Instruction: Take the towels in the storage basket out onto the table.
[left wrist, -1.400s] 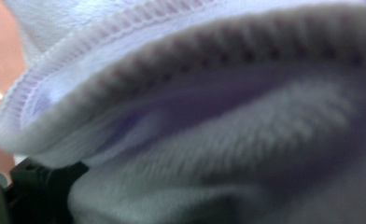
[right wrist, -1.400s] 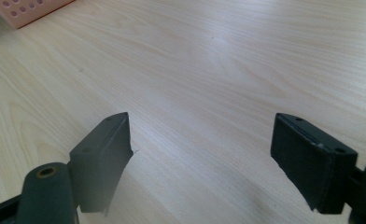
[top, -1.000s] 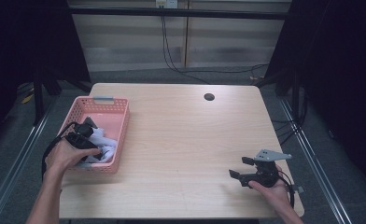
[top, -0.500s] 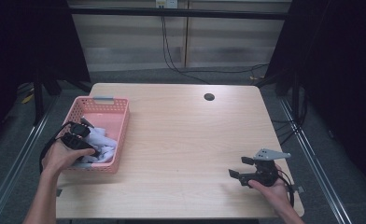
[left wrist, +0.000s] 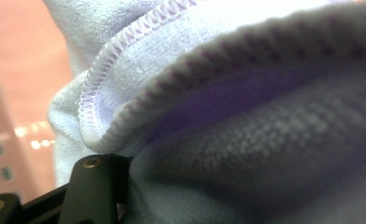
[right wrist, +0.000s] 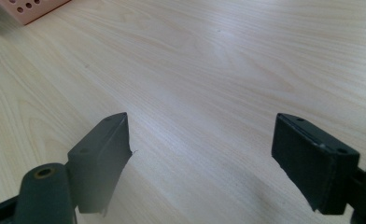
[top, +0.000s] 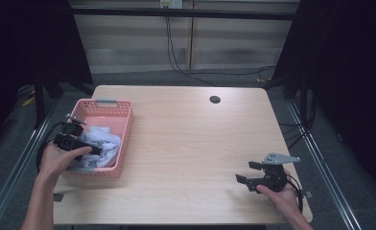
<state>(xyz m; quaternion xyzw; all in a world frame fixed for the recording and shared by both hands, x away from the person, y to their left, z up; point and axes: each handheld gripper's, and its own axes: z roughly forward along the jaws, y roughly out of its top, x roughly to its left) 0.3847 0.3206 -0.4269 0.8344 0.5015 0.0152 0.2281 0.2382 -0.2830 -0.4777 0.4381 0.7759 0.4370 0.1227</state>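
A pink plastic basket (top: 124,128) stands at the table's left side with a pale lavender towel (top: 105,140) bunched inside it. My left gripper (top: 89,150) reaches into the basket from the left, and its jaws have just been closing with the towel between them. In the left gripper view the towel (left wrist: 246,116) presses against the one black finger (left wrist: 96,186) that shows, its stitched hem folded over, with the basket wall (left wrist: 17,70) behind. My right gripper (top: 246,173) rests low at the table's front right, open (right wrist: 200,158) over bare wood with nothing between its fingers.
The light wooden table (top: 186,139) has a round dark cable hole (top: 215,99) near its far edge. A corner of the basket (right wrist: 29,9) shows at the top left of the right gripper view. Dark floor and metal rails flank the table.
My left hand has drawn back to the left and risen a little, its jaws closing on the towel in the basket. The right hand and its gripper have not moved.
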